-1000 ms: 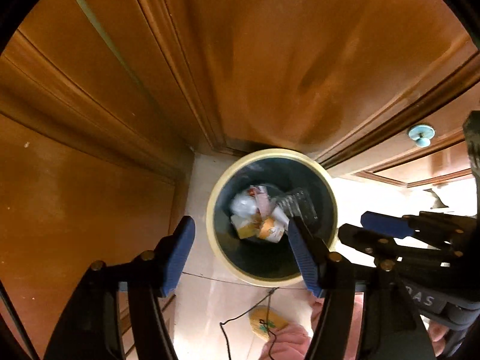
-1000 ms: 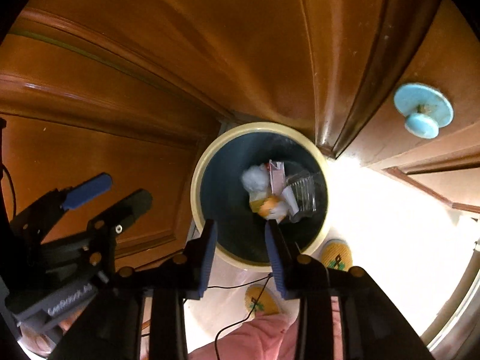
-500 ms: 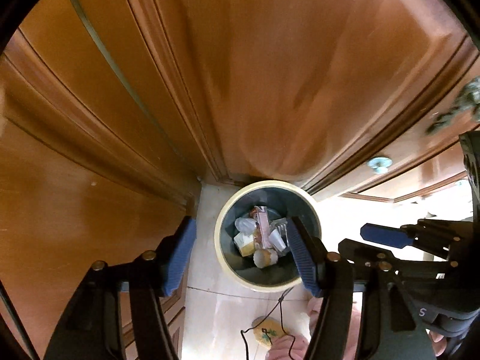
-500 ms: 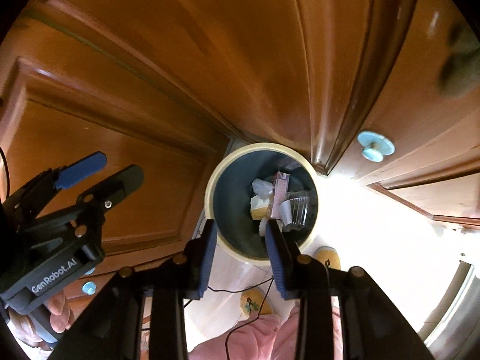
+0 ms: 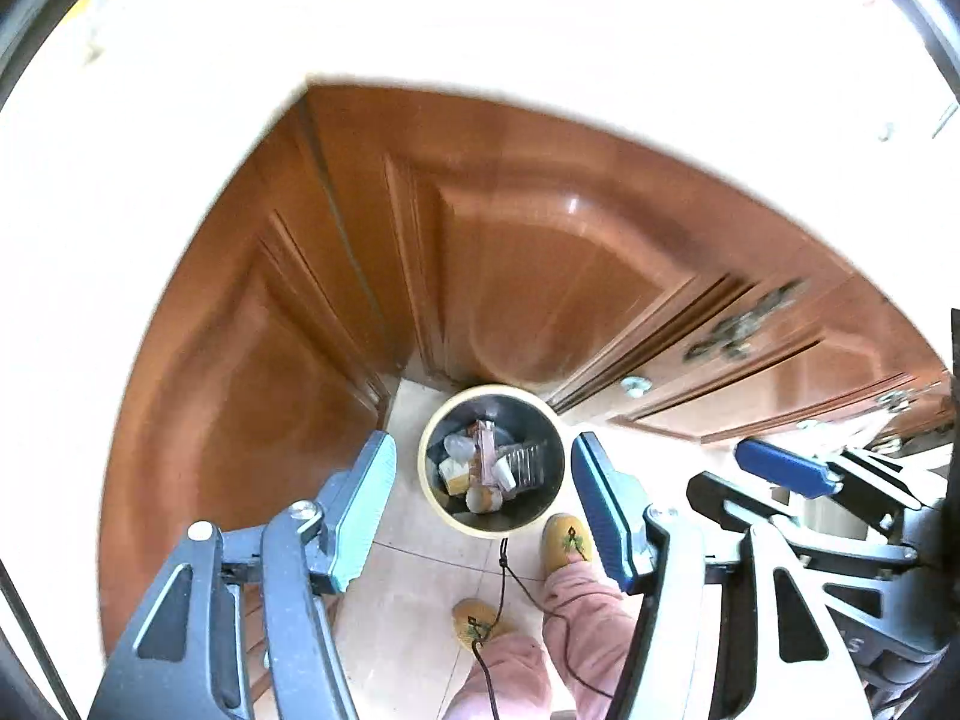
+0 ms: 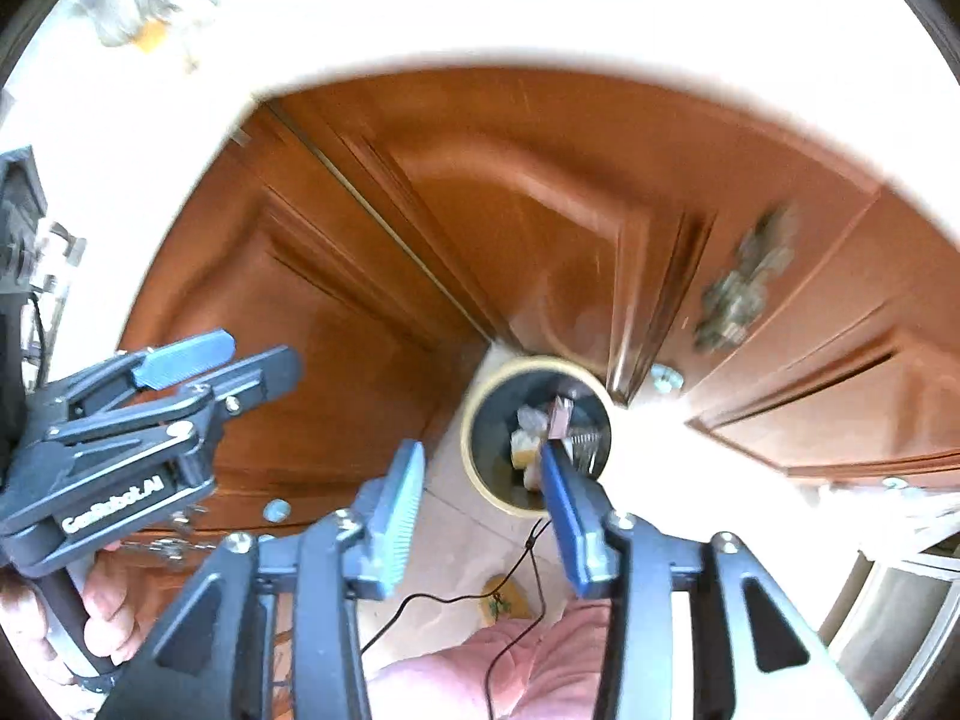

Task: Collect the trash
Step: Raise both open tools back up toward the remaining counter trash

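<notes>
A round trash bin (image 5: 433, 495) with a cream rim and dark inside stands on the tiled floor in the corner of wooden cabinets; it also shows in the right wrist view (image 6: 474, 462). It holds trash (image 5: 486, 468): white wads, a pink carton, a clear plastic tray, a yellow packet. My left gripper (image 5: 483, 504) is open and empty, high above the bin. My right gripper (image 6: 483, 492) is open and empty, also high above it. Each gripper shows in the other's view, the right one (image 5: 786, 474) and the left one (image 6: 180, 360).
Brown wooden cabinet doors (image 5: 510, 276) surround the bin, under a bright white countertop (image 5: 480, 18). A light blue knob (image 5: 636, 384) is on a door at right. My feet in yellow slippers (image 5: 567, 540) and a black cable (image 5: 522, 582) are on the floor near the bin.
Both grippers have risen well away from the bin, which now looks much smaller. The countertop has come into view. Both stay open and empty.
</notes>
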{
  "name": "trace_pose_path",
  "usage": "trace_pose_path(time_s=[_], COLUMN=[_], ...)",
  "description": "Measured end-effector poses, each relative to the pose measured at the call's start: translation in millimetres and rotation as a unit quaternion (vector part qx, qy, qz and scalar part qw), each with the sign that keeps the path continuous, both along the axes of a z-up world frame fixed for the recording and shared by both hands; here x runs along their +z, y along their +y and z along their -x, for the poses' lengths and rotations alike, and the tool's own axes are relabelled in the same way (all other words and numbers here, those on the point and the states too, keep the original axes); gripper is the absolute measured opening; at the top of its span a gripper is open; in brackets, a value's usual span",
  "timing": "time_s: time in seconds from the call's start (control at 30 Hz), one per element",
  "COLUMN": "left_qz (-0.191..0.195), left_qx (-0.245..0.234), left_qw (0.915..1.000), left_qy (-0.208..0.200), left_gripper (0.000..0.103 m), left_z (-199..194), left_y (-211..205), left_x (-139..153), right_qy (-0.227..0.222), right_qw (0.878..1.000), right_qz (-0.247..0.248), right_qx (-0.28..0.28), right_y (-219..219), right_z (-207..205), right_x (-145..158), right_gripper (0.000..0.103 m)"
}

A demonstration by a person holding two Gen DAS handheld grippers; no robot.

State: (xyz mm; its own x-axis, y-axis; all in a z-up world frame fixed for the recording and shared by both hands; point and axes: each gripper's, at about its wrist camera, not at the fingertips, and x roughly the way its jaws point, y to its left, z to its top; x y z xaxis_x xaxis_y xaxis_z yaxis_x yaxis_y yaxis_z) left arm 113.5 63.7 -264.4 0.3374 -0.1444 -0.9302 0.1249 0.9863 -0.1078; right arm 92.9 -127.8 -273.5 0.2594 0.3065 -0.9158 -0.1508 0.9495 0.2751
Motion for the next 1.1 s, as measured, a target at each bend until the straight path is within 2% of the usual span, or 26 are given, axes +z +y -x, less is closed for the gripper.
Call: trace_pose_path(time_s=[0.2,0.43,0.6,0.73,0.93,1.1], left_qz=[-0.005,0.011,-0.005,-0.034,-0.018,-0.027], left_qx=[-0.01,-0.018,-0.049,-0.067,-0.076,-0.073], left_qw=[0.998,0.9924,0.9847,0.9775,0.9796,0.979], left_qy=[-0.062,-0.121,-0.167,-0.197,-0.185,-0.189], left_gripper=[0.059,0.062,0.075,0.08,0.08,0.08], left_z=[13.8,19.9,19.1,8.0,-36.6,-89.3], left_y=[9.7,19.8,7.1,-9.9,-34.4,-60.1], left_x=[90.4,181.3,238.5,268.7,294.5,301.7], right_qy=[-0.054,-0.106,-0.14,-0.162,-0.18,-0.174], right_qw=[0.998,0.994,0.989,0.985,0.981,0.98], right_qz=[-0.018,-0.017,-0.015,-0.027,-0.01,-0.012], right_qx=[-0.009,-0.029,-0.041,-0.06,-0.077,-0.091], right_y=[1.5,2.1,-7.0,-25.6,-52.9,-80.2], right_z=[17.4,28.4,25.8,18.3,-18.3,-72.1], right_x=[91.5,174.5,222.7,256.8,295.0,307.2], right_gripper=[0.048,0.05,0.05,0.05,0.05,0.05])
